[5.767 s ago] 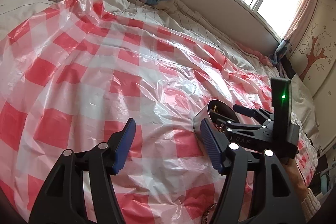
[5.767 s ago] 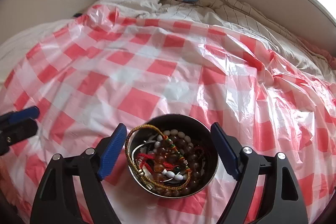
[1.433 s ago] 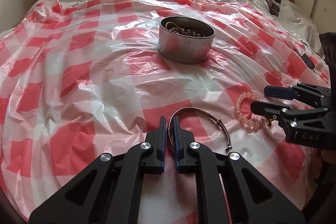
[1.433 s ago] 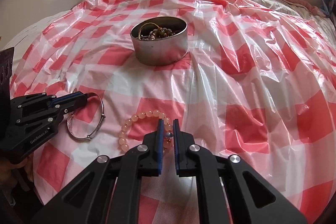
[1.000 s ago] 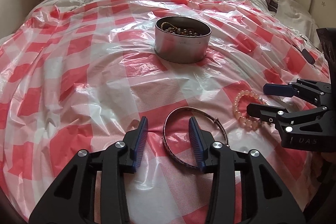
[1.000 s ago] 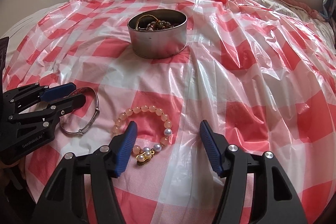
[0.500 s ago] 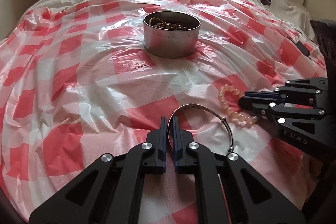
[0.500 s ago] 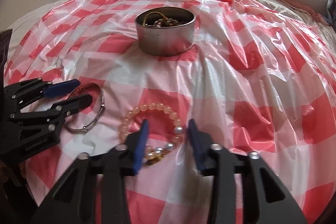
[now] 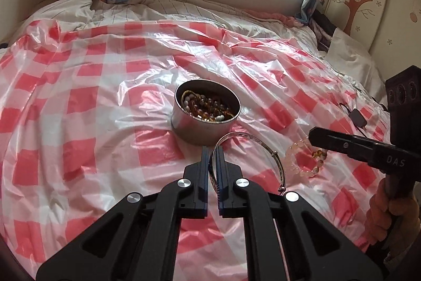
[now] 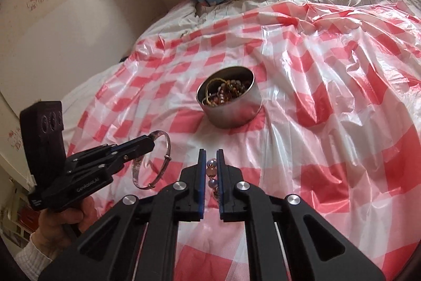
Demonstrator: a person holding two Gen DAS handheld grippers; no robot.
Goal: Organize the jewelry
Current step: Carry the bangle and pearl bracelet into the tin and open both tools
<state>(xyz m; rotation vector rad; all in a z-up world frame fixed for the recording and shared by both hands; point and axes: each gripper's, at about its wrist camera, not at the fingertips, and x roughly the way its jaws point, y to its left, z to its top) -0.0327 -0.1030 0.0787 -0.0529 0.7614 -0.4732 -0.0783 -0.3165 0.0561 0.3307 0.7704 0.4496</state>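
- Left wrist view: a round silver metal tin (image 9: 204, 127) sits on the red-and-white checked plastic sheet (image 9: 79, 102) over the bed, far of centre. It is open-topped and holds a tangle of brown, amber and pale bead strands with a gold chain.
- The left gripper (image 9: 212, 162) is clamped on the rim of a thin silver bangle (image 9: 259, 146), which curves to the right, its far edge just beside the tin's near wall.
- At right, the right gripper (image 9: 314, 134) pinches a pale peach beaded bracelet (image 9: 294, 165) that hangs from it.
- Right wrist view: the same tin (image 10: 231, 109) stands far of centre, beads heaped inside to below the rim.
- The right gripper (image 10: 211, 162) has its jaws closing, pads pressed on the bracelet's beads (image 10: 211, 171).
- At left, a hand (image 10: 63, 223) holds the left gripper (image 10: 147, 142), shut on the bangle (image 10: 147, 167).
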